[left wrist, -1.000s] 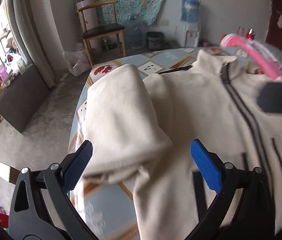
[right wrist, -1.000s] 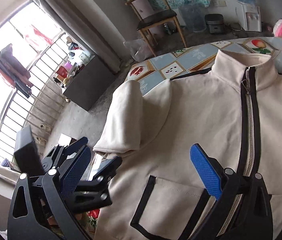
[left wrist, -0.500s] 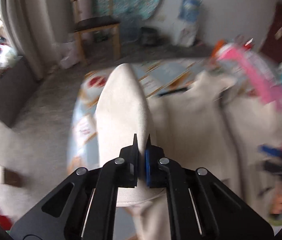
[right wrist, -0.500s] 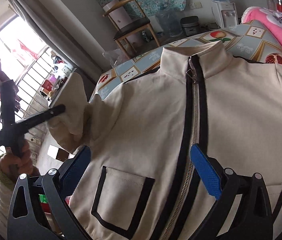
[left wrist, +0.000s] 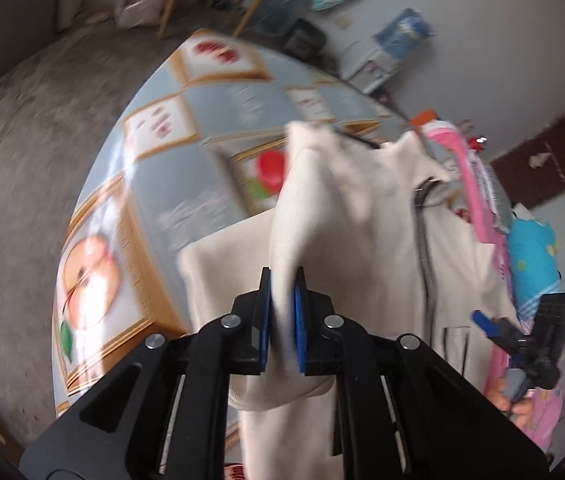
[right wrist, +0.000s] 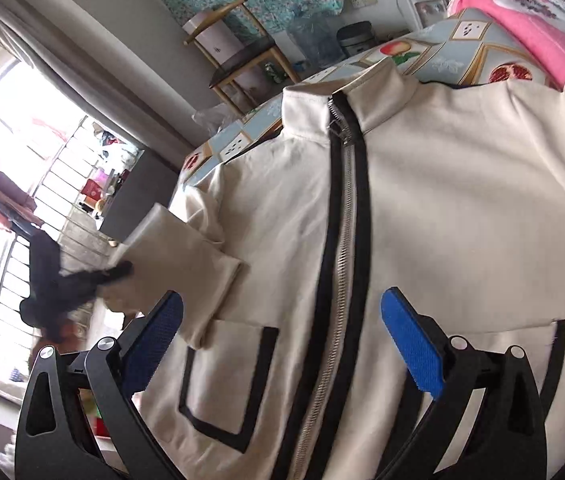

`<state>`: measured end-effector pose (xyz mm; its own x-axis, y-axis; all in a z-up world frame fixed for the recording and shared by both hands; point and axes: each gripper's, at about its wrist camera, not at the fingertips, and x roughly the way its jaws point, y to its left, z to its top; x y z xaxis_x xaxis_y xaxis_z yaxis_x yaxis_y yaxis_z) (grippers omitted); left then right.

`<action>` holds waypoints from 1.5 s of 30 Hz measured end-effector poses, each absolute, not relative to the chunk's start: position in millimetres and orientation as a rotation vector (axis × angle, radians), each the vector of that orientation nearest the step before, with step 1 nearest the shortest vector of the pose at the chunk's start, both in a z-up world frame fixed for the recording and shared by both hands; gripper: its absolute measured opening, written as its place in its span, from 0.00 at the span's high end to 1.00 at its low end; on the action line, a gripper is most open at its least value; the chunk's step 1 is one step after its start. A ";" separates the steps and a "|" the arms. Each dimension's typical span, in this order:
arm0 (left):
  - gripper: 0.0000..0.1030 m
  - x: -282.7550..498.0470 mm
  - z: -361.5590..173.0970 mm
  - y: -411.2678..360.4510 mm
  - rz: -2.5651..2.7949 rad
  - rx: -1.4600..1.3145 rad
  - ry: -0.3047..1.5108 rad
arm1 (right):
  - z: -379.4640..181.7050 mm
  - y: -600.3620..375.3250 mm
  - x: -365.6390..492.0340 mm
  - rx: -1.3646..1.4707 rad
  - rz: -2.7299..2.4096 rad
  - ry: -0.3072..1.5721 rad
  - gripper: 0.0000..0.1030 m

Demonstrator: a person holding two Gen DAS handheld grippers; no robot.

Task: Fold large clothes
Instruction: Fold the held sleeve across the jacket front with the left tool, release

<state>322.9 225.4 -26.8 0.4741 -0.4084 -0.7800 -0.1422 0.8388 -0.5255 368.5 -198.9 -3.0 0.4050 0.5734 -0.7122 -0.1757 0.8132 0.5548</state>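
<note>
A cream zip-front jacket [right wrist: 422, 220] lies face up on the worktop [left wrist: 210, 184], collar toward the top of the right wrist view, its black-edged zipper [right wrist: 342, 240] running down the middle of the frame. The left hand-held gripper [left wrist: 282, 320] is clamped on the jacket's sleeve [left wrist: 302, 208] — blue pads pressing the cream cloth from both sides, with the cuff hanging below them. Its jaws have just eased a touch wider, the sleeve between them all the while. In the left wrist view the sleeve rises as a ridge up the centre of the frame.

The right hand-held gripper [right wrist: 282, 344] has its fingers wide apart, nothing between them; it hangs above the jacket's lower front, between the two black-outlined pockets [right wrist: 226, 380].

The worktop's patterned cloth is bare across the left half of the left wrist view, its rounded edge dropping to open grey floor [left wrist: 14, 160]. At the right edge of that view a pink bundle [left wrist: 478, 184] crowds the jacket's far side. A wooden chair [right wrist: 242, 52] stands well apart — upper centre of the right wrist view.
</note>
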 end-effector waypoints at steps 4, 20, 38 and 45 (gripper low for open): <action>0.78 306.0 -33.7 235.9 -0.162 -0.581 1.066 | -1.6 -175.3 379.3 0.469 0.582 1.123 0.09; 0.60 253.9 -11.5 153.2 -0.152 -0.033 0.939 | -72.4 -74.3 413.0 0.462 0.600 1.434 0.64; 0.52 219.5 12.9 141.2 -0.294 0.025 0.829 | 21.6 -92.3 420.2 0.331 0.576 1.145 0.95; 0.52 243.1 -12.8 124.7 -0.204 0.103 0.923 | 85.9 -208.9 424.1 0.329 0.396 0.993 0.95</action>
